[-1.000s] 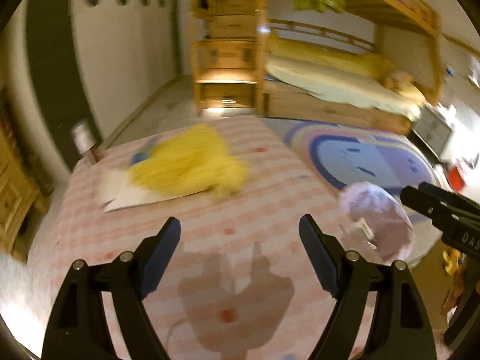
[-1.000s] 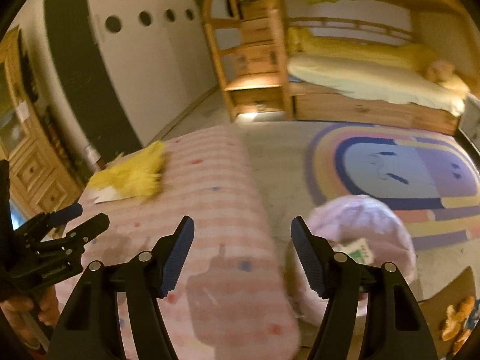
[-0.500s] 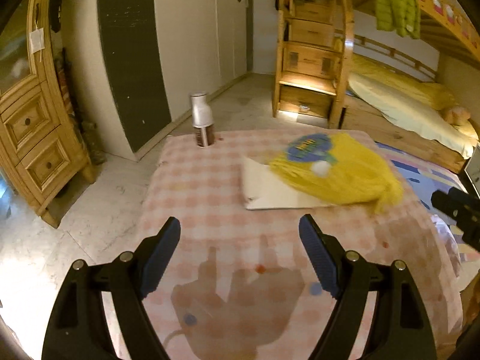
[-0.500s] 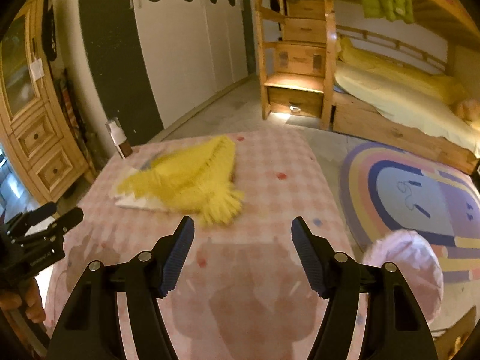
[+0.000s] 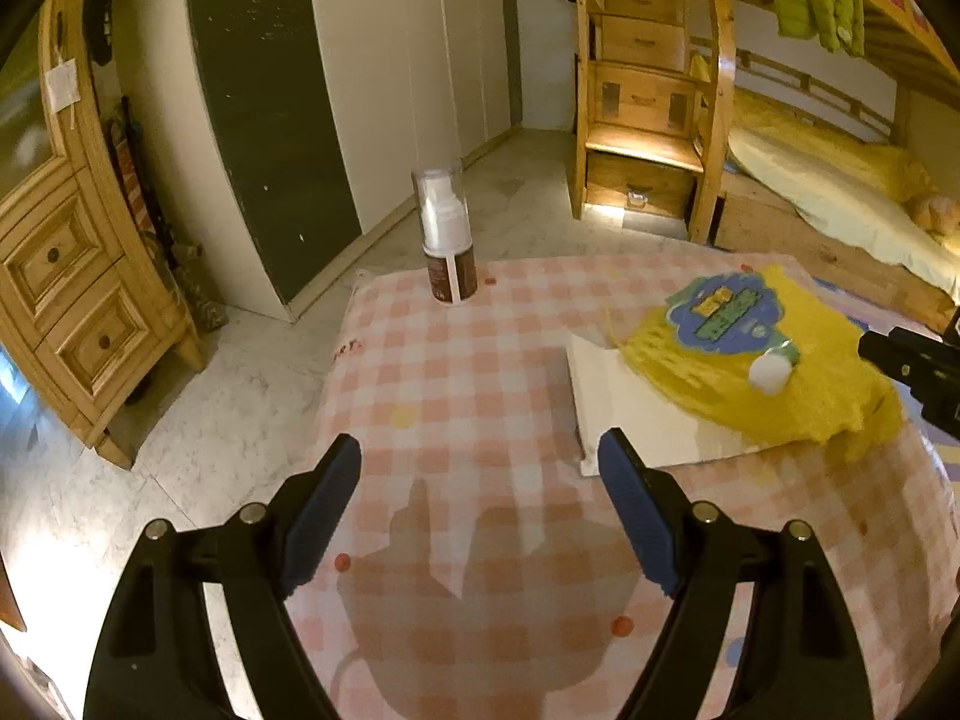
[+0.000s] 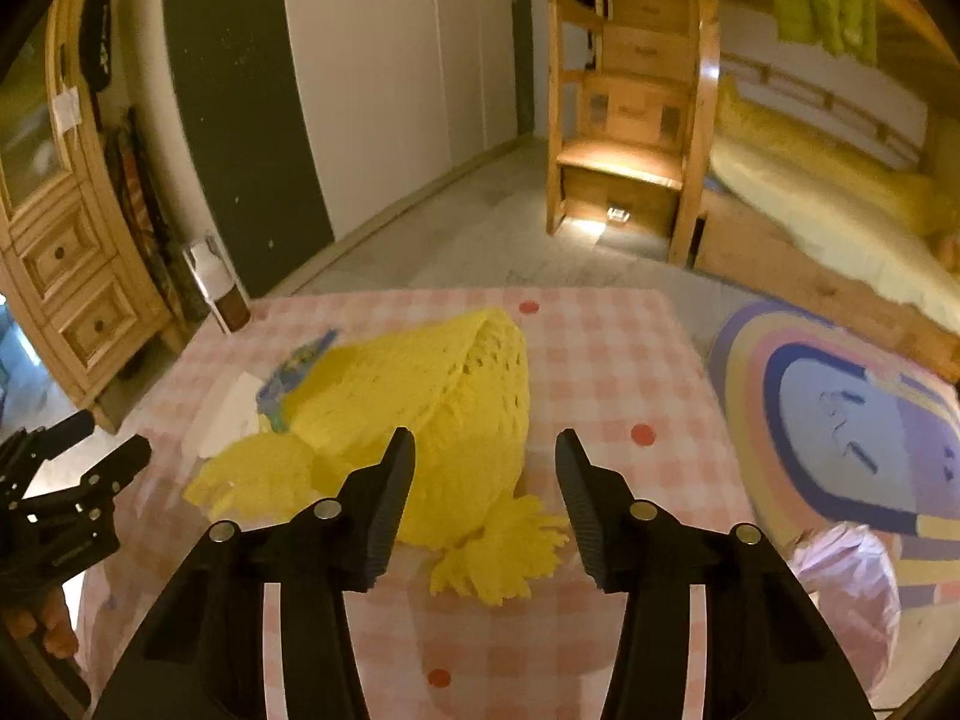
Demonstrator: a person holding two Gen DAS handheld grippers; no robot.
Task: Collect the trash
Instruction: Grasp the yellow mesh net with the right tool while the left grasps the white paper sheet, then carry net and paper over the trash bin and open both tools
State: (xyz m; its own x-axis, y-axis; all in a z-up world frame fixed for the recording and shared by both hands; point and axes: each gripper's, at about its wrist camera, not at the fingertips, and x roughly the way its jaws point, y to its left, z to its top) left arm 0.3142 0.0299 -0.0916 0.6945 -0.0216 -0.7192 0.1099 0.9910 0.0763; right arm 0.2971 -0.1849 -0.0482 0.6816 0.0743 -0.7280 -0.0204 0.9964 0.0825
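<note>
Both grippers hover over a table w/ pink-checked cloth (image 5: 456,372). Left gripper (image 5: 480,510) is released, jaws spread wide w/ nothing between them, only bare cloth below. Right gripper (image 6: 485,501) jaws are closing, not yet gripping; the tassel end of a yellow knit piece (image 6: 432,408) lies beneath the gap, apart from the pads. On the knit lies a blue-green wrapper (image 5: 723,315) & a small white cap (image 5: 770,373); a white sheet (image 5: 630,414) sticks out underneath, on its left. Spray bottle (image 5: 447,240) stands upright at the table's far left corner. Pink bag (image 6: 846,588) sits on the floor, right of the table, near the rainbow rug (image 6: 840,420).
</note>
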